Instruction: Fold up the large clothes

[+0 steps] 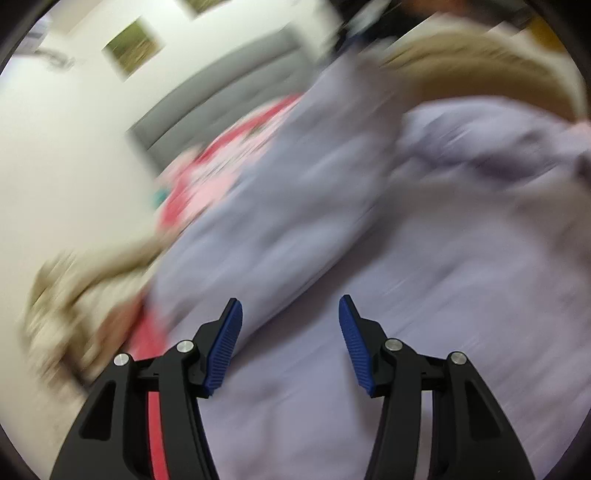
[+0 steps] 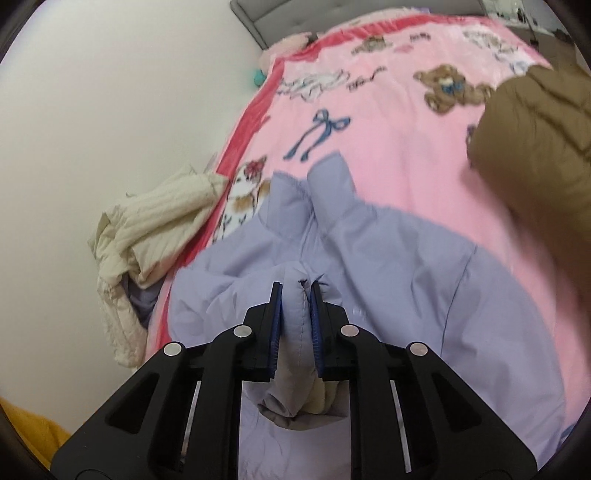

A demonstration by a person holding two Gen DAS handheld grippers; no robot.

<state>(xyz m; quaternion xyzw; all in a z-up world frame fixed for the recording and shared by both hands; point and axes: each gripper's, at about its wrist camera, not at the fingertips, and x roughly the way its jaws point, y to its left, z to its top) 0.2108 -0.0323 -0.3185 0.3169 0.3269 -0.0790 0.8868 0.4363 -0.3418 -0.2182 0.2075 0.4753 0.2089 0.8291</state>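
A large lavender puffer jacket (image 2: 388,266) lies spread on a pink blanket (image 2: 388,147), collar pointing away from me. My right gripper (image 2: 296,291) is shut on a bunched fold of the jacket, the fabric pinched between the blue pads. In the blurred left wrist view the same lavender jacket (image 1: 332,240) fills the middle. My left gripper (image 1: 290,306) is open and empty just above the jacket's fabric.
A cream knit garment (image 2: 147,243) hangs off the bed's left edge by the white wall. A brown quilted jacket (image 2: 535,147) lies at the right. A grey headboard (image 2: 258,22) stands at the far end. Something yellow (image 2: 29,435) sits bottom left.
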